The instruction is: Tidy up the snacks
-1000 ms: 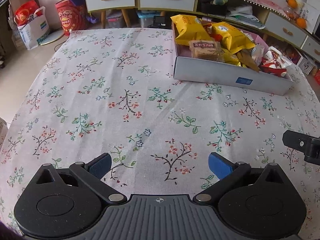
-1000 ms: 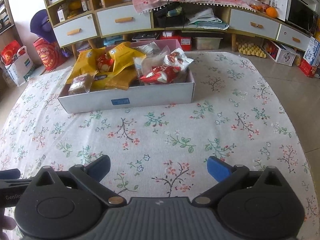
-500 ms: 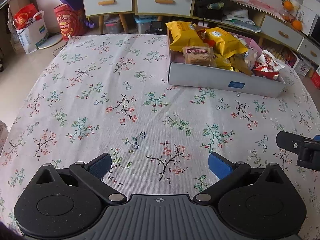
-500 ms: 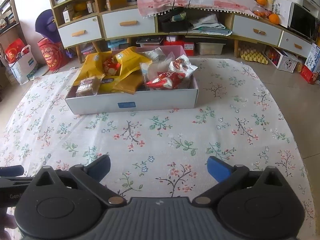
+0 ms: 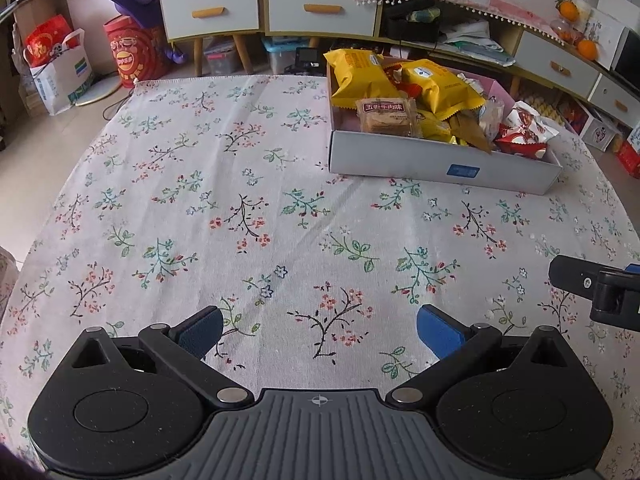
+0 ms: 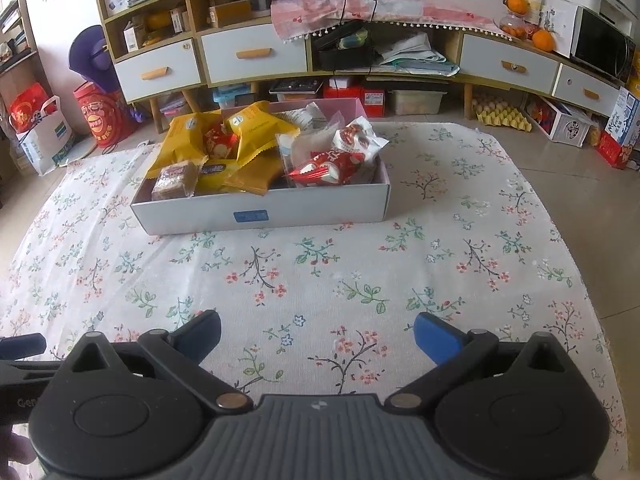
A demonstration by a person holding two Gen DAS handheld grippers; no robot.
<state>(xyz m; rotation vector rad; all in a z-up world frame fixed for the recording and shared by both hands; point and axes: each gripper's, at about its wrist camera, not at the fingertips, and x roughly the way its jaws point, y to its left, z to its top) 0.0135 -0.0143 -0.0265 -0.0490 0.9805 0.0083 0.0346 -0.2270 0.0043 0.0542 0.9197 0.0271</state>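
Note:
A shallow white cardboard box [image 5: 404, 158] [image 6: 312, 210] sits on the flowered tablecloth, filled with snack packs: yellow bags [image 5: 356, 76] [image 6: 260, 128], a brown cake bar [image 5: 386, 116] [image 6: 174, 180] and red-and-white wrappers [image 5: 524, 132] [image 6: 332, 164]. My left gripper [image 5: 318, 330] hovers low over the cloth, well short of the box, open and empty. My right gripper [image 6: 316, 336] is likewise open and empty, facing the box's long front wall from a distance. Part of the right gripper's black body [image 5: 600, 288] shows at the left view's right edge.
The flowered tablecloth [image 5: 200, 200] [image 6: 460, 240] lies bare between the grippers and the box. Behind stand low cabinets with drawers [image 6: 252, 56], a red bucket [image 5: 132, 56], paper bags [image 5: 56, 72] and floor clutter. A hand [image 6: 12, 452] shows at the lower left.
Both grippers have drawn back and up from the box, so it looks smaller and farther. Their fingers stayed open and the snacks have not moved.

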